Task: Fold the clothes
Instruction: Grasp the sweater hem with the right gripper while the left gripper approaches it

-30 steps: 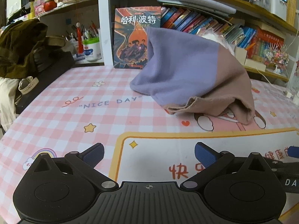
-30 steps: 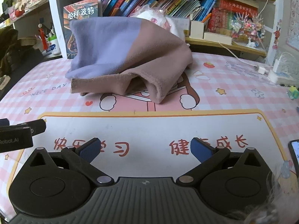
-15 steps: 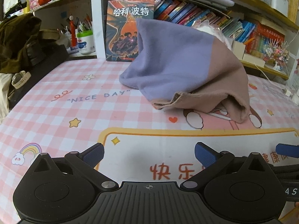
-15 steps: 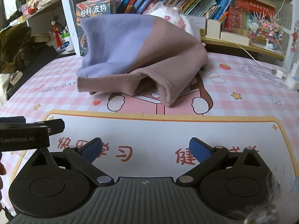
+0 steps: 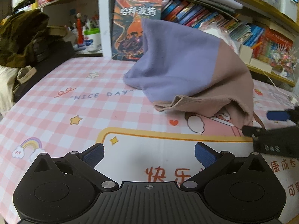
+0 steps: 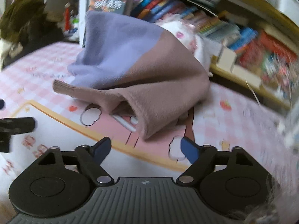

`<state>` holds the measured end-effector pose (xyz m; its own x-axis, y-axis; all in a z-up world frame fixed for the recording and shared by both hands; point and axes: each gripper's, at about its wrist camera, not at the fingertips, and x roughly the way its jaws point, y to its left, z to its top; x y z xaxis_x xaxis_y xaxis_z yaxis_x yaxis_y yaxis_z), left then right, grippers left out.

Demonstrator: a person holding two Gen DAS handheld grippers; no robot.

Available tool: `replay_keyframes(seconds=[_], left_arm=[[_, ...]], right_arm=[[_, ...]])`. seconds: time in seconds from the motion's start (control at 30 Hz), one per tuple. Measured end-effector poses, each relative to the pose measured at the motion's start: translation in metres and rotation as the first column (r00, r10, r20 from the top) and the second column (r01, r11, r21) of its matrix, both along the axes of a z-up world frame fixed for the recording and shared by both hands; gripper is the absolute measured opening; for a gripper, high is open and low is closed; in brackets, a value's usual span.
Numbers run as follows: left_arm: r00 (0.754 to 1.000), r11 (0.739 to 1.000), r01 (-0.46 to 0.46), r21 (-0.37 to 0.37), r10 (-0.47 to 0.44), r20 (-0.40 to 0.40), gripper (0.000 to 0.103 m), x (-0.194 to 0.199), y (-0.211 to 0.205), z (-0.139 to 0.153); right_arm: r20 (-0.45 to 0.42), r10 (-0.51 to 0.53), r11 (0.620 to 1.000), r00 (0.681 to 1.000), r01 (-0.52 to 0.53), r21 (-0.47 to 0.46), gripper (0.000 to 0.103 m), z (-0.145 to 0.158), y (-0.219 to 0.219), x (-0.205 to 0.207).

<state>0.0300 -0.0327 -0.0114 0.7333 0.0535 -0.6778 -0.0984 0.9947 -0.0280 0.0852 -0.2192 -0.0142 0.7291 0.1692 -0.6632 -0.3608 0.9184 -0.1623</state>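
Standing at the table, you first meet a dark olive jacket [image 5: 24, 37] heaped at the far left edge, then a pen cup [image 5: 91, 39] on the low shelf and a Harry Potter book [image 5: 130, 31] propped upright against the bookcase. Before them spreads the pink checked table mat [image 5: 56, 112], bare across its whole left side around the words "NICE DAY". Over the white panel at the near edge hangs the left gripper [image 5: 148, 152], jaws spread wide with nothing between them, well apart from the cloth. Further right sits the garment [image 5: 177, 69], a soft lilac and dusty-pink piece mounded in a loose tent toward the back of the mat, its lilac half leaning up near the book, its ribbed pink hem [image 5: 168, 105] lying on the mat on the near left side. A drooping pink fold [image 6: 149, 125] forms its closest corner. The right gripper [image 6: 145, 149] is just short of that fold, jaws also wide and empty; its view is blurred, so whether a fingertip grazes the fabric is hard to say, though it seems clear of it. Behind on the right run the bookshelves [image 5: 252, 35], with a white cable [image 5: 276, 87] trailing along the mat's far right edge.
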Motion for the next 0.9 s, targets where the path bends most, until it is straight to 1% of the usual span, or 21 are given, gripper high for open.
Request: replay_keyframes(seconds=[0.07,0.1,0.17,0.2,0.23,0.27,0.33,0.4,0.43,0.5,0.53,0.6,0.73,0.77,0.83,0.9], left_arm=[[1.0,1.0,-0.013,-0.001,0.013,0.006,0.103,-0.003,0.003,0.001],[1.0,1.0,-0.019,-0.002,0.019,0.011,0.103,-0.005,0.004,0.002],[0.999,1.0,-0.027,0.001,0.027,0.019,0.103,-0.007,0.005,0.004],[0.999,1.0,-0.03,0.003,0.03,0.023,0.103,-0.008,0.006,0.005],[0.999,1.0,-0.031,0.006,0.03,0.027,0.103,-0.009,0.006,0.005],[0.999,1.0,-0.029,0.01,0.029,0.032,0.103,-0.01,0.007,0.006],[0.999,0.999,-0.023,0.024,0.022,0.049,0.103,-0.012,0.008,0.009],[0.997,0.999,-0.016,0.041,0.013,0.071,0.103,-0.013,0.009,0.013],[0.996,0.998,-0.01,0.054,0.006,0.086,0.103,-0.014,0.009,0.016],[0.994,0.996,-0.001,0.088,-0.009,0.109,0.103,-0.013,0.009,0.019],[0.993,0.995,0.004,0.103,-0.017,0.12,0.103,-0.013,0.009,0.021],[0.988,0.991,0.01,0.135,-0.03,0.149,0.103,-0.013,0.009,0.026],[0.976,0.989,-0.001,0.146,-0.031,0.216,0.103,-0.018,0.013,0.038],[0.973,0.99,-0.005,0.143,-0.028,0.227,0.103,-0.02,0.014,0.04],[0.968,0.991,-0.007,0.136,-0.027,0.248,0.103,-0.023,0.017,0.042],[0.968,0.99,0.003,0.141,-0.039,0.249,0.103,-0.025,0.015,0.04]], right_arm=[[0.001,0.038,0.998,0.999,-0.038,-0.048,0.062,-0.004,0.005,0.012],[-0.004,0.056,0.996,0.998,-0.056,-0.071,0.058,-0.007,0.008,0.018],[-0.017,0.083,0.99,0.996,-0.085,-0.113,0.043,-0.014,0.013,0.028],[-0.028,0.09,0.988,0.996,-0.093,-0.127,0.039,-0.018,0.015,0.032],[-0.04,0.096,0.985,0.995,-0.101,-0.14,0.03,-0.023,0.016,0.037],[-0.051,0.105,0.985,0.993,-0.111,-0.131,0.019,-0.024,0.016,0.04],[-0.065,0.119,0.986,0.991,-0.125,-0.112,0.011,-0.022,0.016,0.043],[-0.049,0.134,0.986,0.99,-0.138,-0.096,0.009,-0.012,0.016,0.038],[-0.042,0.147,0.986,0.988,-0.15,-0.07,0.009,-0.004,0.015,0.033],[-0.032,0.139,0.99,0.99,-0.14,-0.016,0.008,0.017,0.015,0.022],[-0.021,0.157,0.988,0.987,-0.157,0.014,0.008,0.028,0.017,0.015],[0.007,0.207,0.975,0.978,-0.207,0.076,0.008,0.052,0.02,0.002],[0.076,0.243,0.95,0.967,-0.253,0.181,0.007,0.093,0.016,-0.02],[0.093,0.23,0.949,0.969,-0.245,0.199,0.007,0.102,0.013,-0.024],[0.111,0.172,0.954,0.979,-0.194,0.231,0.007,0.114,0.0,-0.025],[0.125,0.117,0.962,0.985,-0.144,0.23,0.007,0.12,-0.011,-0.026]])
